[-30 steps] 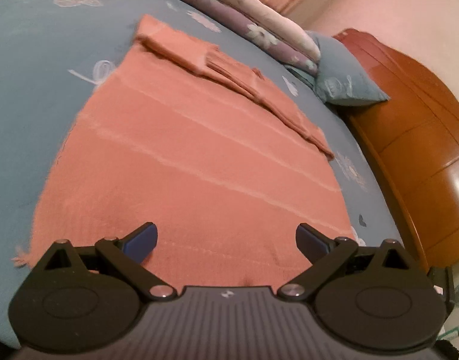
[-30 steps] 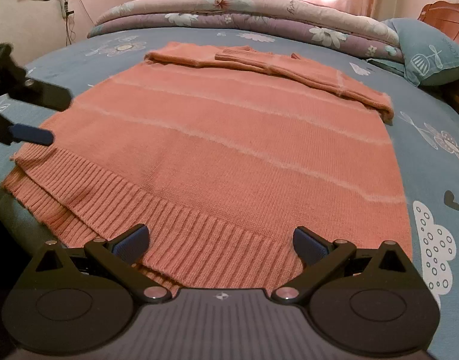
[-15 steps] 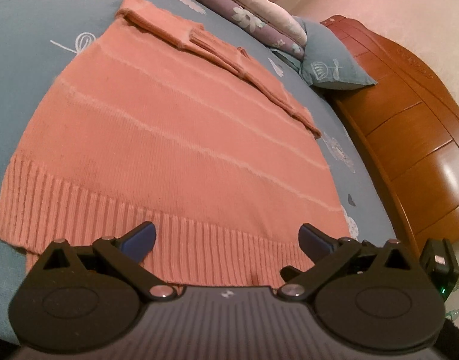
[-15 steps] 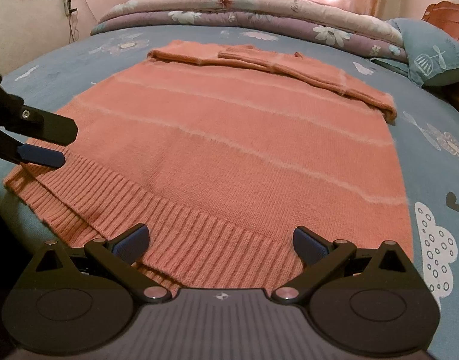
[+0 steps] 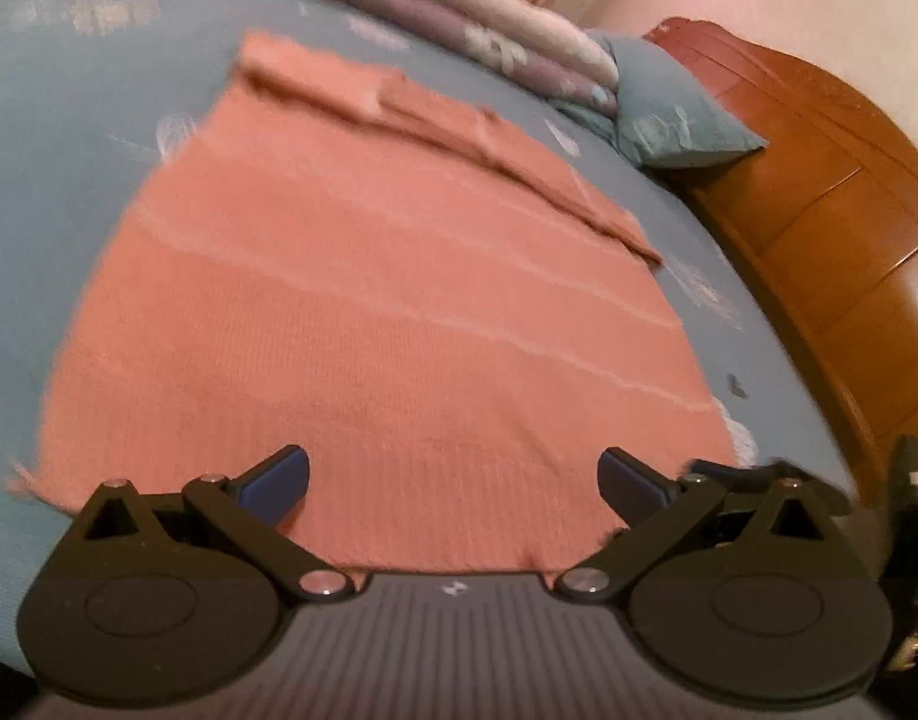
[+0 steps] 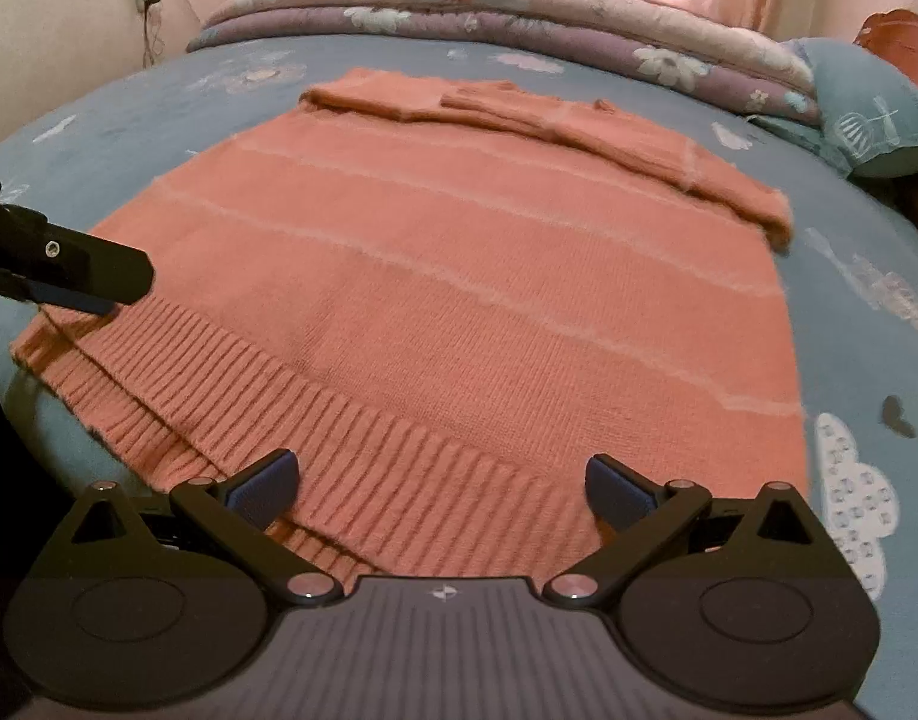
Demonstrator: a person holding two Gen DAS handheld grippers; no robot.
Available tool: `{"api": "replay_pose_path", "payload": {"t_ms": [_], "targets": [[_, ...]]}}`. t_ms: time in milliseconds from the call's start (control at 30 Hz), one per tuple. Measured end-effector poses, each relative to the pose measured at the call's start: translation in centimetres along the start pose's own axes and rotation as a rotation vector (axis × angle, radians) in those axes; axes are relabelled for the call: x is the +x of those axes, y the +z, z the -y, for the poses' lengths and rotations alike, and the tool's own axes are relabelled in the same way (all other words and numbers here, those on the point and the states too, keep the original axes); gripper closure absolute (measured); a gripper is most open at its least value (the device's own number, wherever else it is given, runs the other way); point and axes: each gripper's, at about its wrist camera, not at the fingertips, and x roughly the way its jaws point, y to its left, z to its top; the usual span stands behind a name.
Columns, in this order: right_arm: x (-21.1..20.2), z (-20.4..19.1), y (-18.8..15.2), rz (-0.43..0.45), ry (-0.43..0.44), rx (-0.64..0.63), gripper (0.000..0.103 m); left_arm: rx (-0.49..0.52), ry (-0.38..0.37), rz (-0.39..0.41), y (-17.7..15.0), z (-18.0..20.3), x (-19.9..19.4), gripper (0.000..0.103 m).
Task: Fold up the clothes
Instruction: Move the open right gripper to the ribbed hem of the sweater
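- The orange knit sweater (image 6: 459, 300) lies flat on the bed (image 6: 129, 120), its long axis running from the ribbed hem (image 6: 339, 438) away toward the folded-in sleeves.
- The right claw (image 6: 440, 489), spread and empty, sits just at the hem's middle.
- The left claw (image 5: 453, 480), also spread and empty, sits at the hem's left corner.

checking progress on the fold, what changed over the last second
The left gripper has slid further in along the ribbed hem of the orange sweater, ending at its left corner, jaws open. The right gripper stayed open over the hem. The sweater lies flat as before, nothing grasped.
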Motion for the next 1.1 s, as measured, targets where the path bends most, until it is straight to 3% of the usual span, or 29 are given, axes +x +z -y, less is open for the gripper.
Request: {"api": "replay_pose_path", "payload": {"t_ms": [133,333,467,600,733,867,967,1100], "targets": [[-1.9,0.6,0.6,0.068,-0.032,-0.036,0.0,0.098,0.066,0.093,0.9,0.0,-3.2,0.001],[-2.2,-0.9,1.1,0.098,-0.028,-0.119,0.003,0.176,0.154,0.117,0.2,-0.7,-5.4,0.001],[-1.5,-3.4,1.4,0.084,0.0,-0.227,0.009,0.179,0.143,0.103,-0.5,-0.8,-5.2,0.001],[-1.4,-5.5,1.9,0.072,0.091,-0.375,0.027,0.208,0.152,0.105,-0.3,-0.8,-5.3,0.001],[-1.5,-6.5,2.7,0.042,0.21,-0.535,0.037,0.352,0.173,0.122,-0.4,-0.2,-6.1,0.001],[-1.5,-6.8,3.1,-0.027,0.324,-0.621,0.038,0.453,0.192,0.105,-0.9,0.3,-6.5,0.003],[-1.4,-6.7,2.5,-0.064,0.322,-0.662,0.038,0.459,0.191,0.102,-1.4,0.4,-6.5,0.009],[-1.4,-6.4,1.7,-0.093,0.28,-0.683,0.038,0.453,0.161,0.083,-1.9,0.6,-5.9,0.009]]}}
